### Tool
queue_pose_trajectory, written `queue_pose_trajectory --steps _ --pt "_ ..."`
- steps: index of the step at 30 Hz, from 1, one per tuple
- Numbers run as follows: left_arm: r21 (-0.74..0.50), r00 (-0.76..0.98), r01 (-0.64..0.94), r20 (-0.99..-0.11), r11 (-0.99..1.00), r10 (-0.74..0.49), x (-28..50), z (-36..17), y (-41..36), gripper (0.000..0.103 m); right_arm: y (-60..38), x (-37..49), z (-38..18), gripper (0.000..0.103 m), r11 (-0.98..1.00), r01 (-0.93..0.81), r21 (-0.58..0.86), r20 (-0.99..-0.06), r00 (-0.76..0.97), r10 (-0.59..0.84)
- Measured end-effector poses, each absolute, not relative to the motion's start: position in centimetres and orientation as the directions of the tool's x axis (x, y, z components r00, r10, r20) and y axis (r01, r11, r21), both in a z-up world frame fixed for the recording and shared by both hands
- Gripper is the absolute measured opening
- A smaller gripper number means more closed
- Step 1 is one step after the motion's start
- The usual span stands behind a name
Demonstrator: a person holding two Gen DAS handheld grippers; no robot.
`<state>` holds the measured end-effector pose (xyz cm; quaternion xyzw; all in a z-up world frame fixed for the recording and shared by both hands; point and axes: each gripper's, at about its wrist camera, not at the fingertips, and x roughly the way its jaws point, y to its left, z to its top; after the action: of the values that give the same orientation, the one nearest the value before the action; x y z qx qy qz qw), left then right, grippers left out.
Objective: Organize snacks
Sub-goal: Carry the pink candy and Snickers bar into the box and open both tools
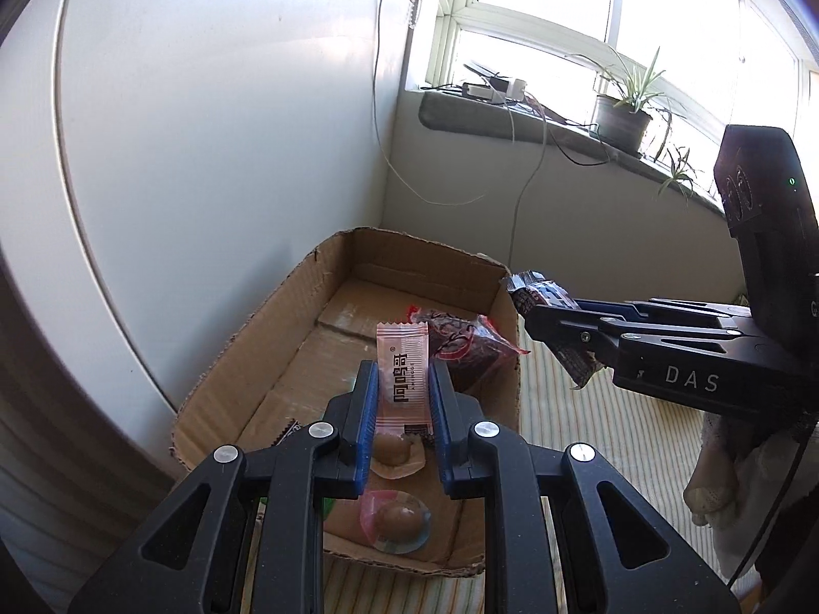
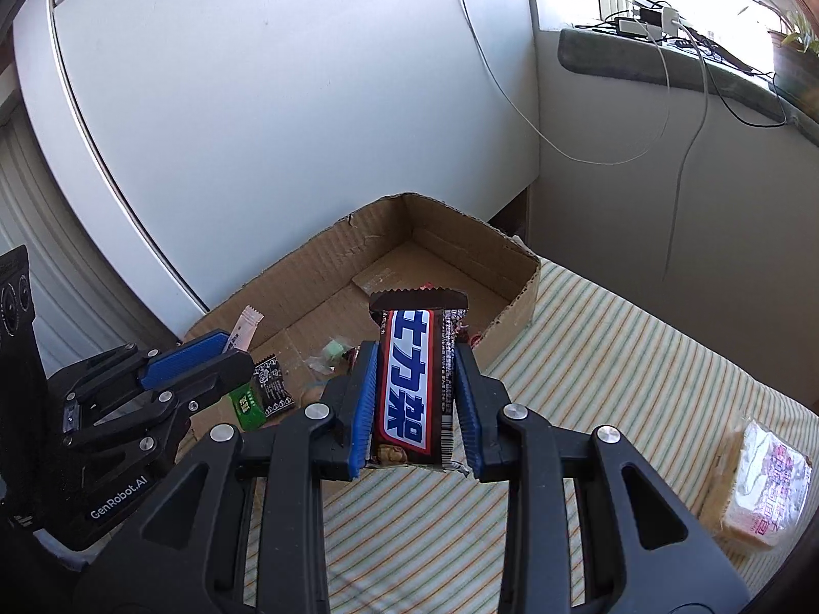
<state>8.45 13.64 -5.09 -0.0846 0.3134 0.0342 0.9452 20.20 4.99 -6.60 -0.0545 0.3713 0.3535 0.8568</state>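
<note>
My left gripper [image 1: 404, 373] is shut on a thin pink snack packet [image 1: 402, 358], held upright above the shallow cardboard box [image 1: 245, 353]. My right gripper [image 2: 415, 353] is shut on a dark chocolate bar [image 2: 412, 384] with blue and white lettering, over the near right side of the cardboard box [image 2: 517, 307]. In the left wrist view the right gripper [image 1: 537, 320] comes in from the right with the chocolate bar [image 1: 537, 294] at the box's right wall. Inside the box lie a dark red packet [image 1: 460, 343] and clear-wrapped round sweets [image 1: 399, 517].
The box stands on a striped cloth [image 2: 614, 368] against a white cabinet [image 2: 256, 102]. A wrapped bread pack [image 2: 762, 481] lies on the cloth at the right. Small green [image 2: 245, 404] and black [image 2: 271, 384] packets lie in the box. Cables and potted plants [image 1: 624, 112] are at the windowsill.
</note>
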Motion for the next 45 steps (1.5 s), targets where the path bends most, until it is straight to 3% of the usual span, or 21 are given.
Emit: queue_pose_trajectory --steps 39,40,41,42,43,45 --pt "-0.13 0.779 -0.156 -0.626 0.979 0.041 9.5 -6.5 15.9 0.02 10.4 22.1 -9.1 0.03 0.718 -0.684 0.126 -0.713 0.441 0.545" --pt "-0.126 0.778 -0.159 -0.627 0.979 0.046 9.5 -6.5 15.9 0.022 10.4 22.1 -9.1 0.031 0.72 -0.683 0.125 -0.713 0.443 0.544" --pt "-0.121 0.777 -0.163 -0.628 0.979 0.052 9.5 -6.5 15.9 0.032 10.4 22.1 -9.1 0.033 0.723 -0.681 0.12 -0.713 0.447 0.54" --pt "-0.117 0.777 -0.168 -0.627 0.979 0.058 9.5 -6.5 15.9 0.048 10.3 22.2 -9.1 0.043 0.727 -0.678 0.113 -0.712 0.454 0.535" --pt "-0.115 0.779 -0.172 -0.623 0.978 0.063 9.4 -6.5 15.9 0.056 10.2 22.2 -9.1 0.058 0.732 -0.673 0.107 -0.71 0.464 0.53" --pt "-0.113 0.781 -0.178 -0.62 0.978 0.071 9.3 -6.4 15.9 0.065 9.8 22.1 -8.8 0.074 0.741 -0.664 0.094 -0.695 0.489 0.527"
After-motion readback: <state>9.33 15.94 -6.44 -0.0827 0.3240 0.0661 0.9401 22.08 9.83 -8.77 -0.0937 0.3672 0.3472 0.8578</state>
